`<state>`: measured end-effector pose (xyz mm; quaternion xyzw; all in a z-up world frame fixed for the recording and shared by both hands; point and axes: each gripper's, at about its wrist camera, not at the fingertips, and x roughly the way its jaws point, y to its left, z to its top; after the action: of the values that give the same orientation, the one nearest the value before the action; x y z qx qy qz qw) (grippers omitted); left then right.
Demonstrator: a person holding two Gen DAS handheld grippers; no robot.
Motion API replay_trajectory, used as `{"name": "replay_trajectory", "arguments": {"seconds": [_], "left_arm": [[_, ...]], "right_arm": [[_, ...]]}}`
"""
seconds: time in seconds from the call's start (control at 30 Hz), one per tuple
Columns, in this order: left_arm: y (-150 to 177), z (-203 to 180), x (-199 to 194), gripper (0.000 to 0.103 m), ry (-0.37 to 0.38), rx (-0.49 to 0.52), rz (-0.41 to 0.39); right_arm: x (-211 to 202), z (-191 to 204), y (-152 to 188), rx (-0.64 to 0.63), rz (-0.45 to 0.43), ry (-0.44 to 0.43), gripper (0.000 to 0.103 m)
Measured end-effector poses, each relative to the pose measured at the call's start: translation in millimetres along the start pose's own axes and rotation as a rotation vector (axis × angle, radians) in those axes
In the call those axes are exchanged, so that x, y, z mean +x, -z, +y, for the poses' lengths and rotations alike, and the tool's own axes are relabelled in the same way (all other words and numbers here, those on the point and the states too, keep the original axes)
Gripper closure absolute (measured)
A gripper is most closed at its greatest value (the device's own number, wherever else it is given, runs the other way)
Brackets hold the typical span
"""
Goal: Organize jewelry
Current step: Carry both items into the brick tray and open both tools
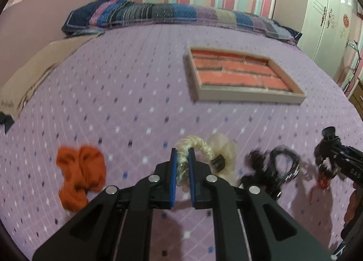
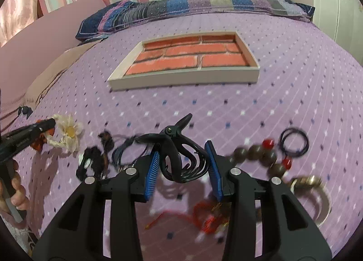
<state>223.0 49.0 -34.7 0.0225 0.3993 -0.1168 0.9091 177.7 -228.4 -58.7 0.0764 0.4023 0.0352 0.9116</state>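
Note:
My left gripper [image 1: 183, 154] is shut on the braided band of a cream flower hair tie [image 1: 204, 147], just above the purple bedspread; the flower [image 2: 69, 131] also shows in the right wrist view. My right gripper [image 2: 183, 161] is shut on a black claw hair clip [image 2: 179, 147], held above the bed. A shallow tray with a brick-pattern floor [image 1: 240, 93] [image 2: 181, 77] lies further up the bed. Black cords and hair ties [image 1: 272, 165] [image 2: 109, 154] lie between the grippers.
An orange scrunchie [image 1: 79, 175] lies left of my left gripper. A brown-and-red bead bracelet [image 2: 261, 154], black elastic rings [image 2: 295, 142], a gold bangle [image 2: 317, 193] and a red cord piece [image 2: 208, 218] lie near my right gripper. A patchwork pillow [image 1: 158, 14] sits by the striped wall.

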Motion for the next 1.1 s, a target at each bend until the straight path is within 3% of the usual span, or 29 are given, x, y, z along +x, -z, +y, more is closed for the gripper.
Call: {"name": "replay_trajectory", "arguments": {"seconds": [0.2,0.4,0.6,0.77,1.1], "left_arm": [[-55,-22,4,0.093,0.041,0.002,-0.038],[-117,-51,38,0.093,0.062,-0.003,-0.037],[-172,-74,107,0.093,0.071,-0.031,0.023],[-203,-88,173,0.093,0.037,-0.027,0.076],[-240,-78,268,0.093,-0.026,-0.06,0.161]], "right_arm": [[9,-16,-40,0.001,-0.02,0.011,0.063],[33,-35,-100,-0.004,-0.047,0.045,0.063],[88,-62,-163,0.008,-0.012,0.066,0.063],[152,-85,-208,0.023,0.05,0.111,0.063],[237,-113,-260,0.061,0.157,0.154,0.065]]}}
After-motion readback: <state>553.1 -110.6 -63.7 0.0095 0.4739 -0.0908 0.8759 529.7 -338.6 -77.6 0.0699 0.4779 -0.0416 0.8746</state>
